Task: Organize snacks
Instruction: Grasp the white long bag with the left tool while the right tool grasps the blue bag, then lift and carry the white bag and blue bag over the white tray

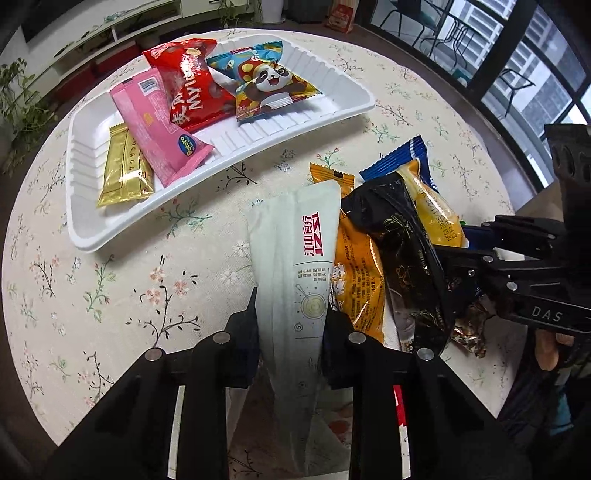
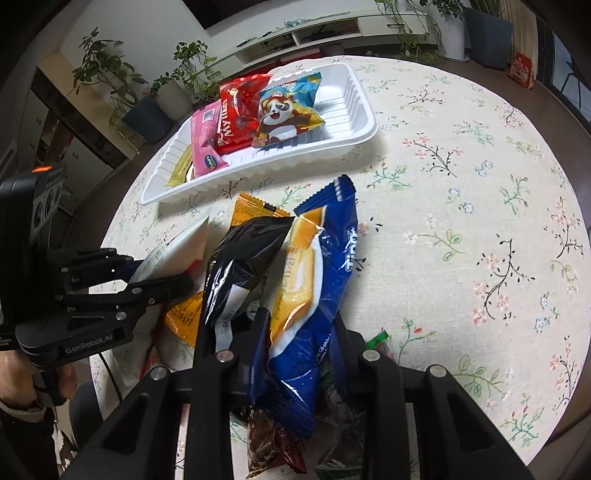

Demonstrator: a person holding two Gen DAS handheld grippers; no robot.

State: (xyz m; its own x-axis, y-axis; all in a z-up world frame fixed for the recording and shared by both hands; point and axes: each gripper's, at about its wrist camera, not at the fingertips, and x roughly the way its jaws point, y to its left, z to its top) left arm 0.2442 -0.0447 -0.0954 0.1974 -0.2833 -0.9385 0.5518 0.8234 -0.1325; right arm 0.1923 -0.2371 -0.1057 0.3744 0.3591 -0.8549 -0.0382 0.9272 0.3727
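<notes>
A white tray point(image 1: 325, 122) at the back holds a gold packet point(image 1: 123, 173), a pink packet point(image 1: 155, 122), a red packet point(image 1: 192, 81) and a panda packet point(image 1: 273, 85). My left gripper point(image 1: 291, 314) is shut on a white packet point(image 1: 295, 266). Beside it lie an orange packet point(image 1: 360, 269), a black packet point(image 1: 406, 251) and a yellow packet point(image 1: 432, 206). My right gripper point(image 2: 301, 325) is shut on a blue packet point(image 2: 321, 288), with the tray point(image 2: 354, 144) beyond. The left gripper shows in the right wrist view point(image 2: 159, 277).
The round table has a floral cloth point(image 2: 461, 221). A brown foil packet point(image 2: 273, 443) and a green wrapper point(image 2: 376, 339) lie under the right gripper. Potted plants point(image 2: 184, 70) and a low shelf point(image 2: 314, 29) stand beyond the table. A red bag point(image 1: 341, 16) sits on the floor.
</notes>
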